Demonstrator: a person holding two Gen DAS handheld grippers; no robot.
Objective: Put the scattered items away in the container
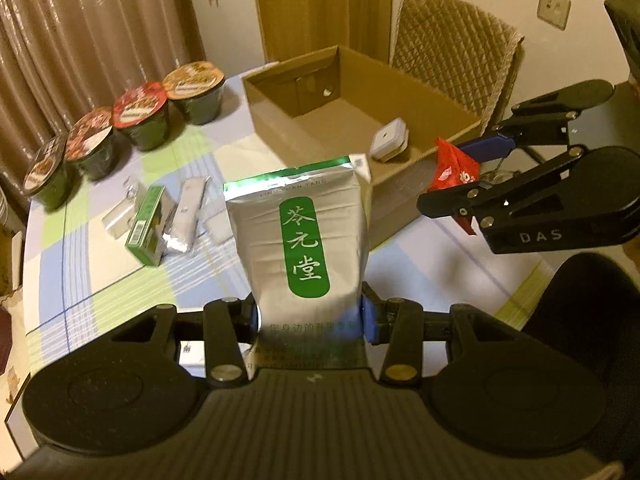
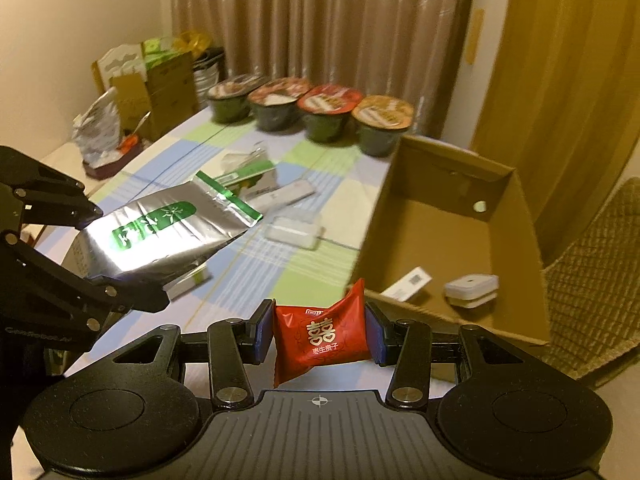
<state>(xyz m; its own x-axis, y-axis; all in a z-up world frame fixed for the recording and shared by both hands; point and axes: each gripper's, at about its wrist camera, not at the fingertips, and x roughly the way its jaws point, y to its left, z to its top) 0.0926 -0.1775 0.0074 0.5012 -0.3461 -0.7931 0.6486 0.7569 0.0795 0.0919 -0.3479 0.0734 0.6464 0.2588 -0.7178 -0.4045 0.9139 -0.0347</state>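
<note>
My left gripper is shut on a silver pouch with a green label, held above the table in front of the open cardboard box. The same silver pouch shows at the left of the right wrist view, clamped by the left gripper. My right gripper is shut on a small red packet, just before the near edge of the cardboard box. From the left wrist view the right gripper holds the red packet at the box's near right corner. Inside the box lie a small white lidded container and a white card.
Several instant-noodle bowls line the table's far side. A green carton, a silver sachet and small white packets lie scattered on the checked tablecloth. A quilted chair stands behind the box. Bags and cartons crowd the table's far end.
</note>
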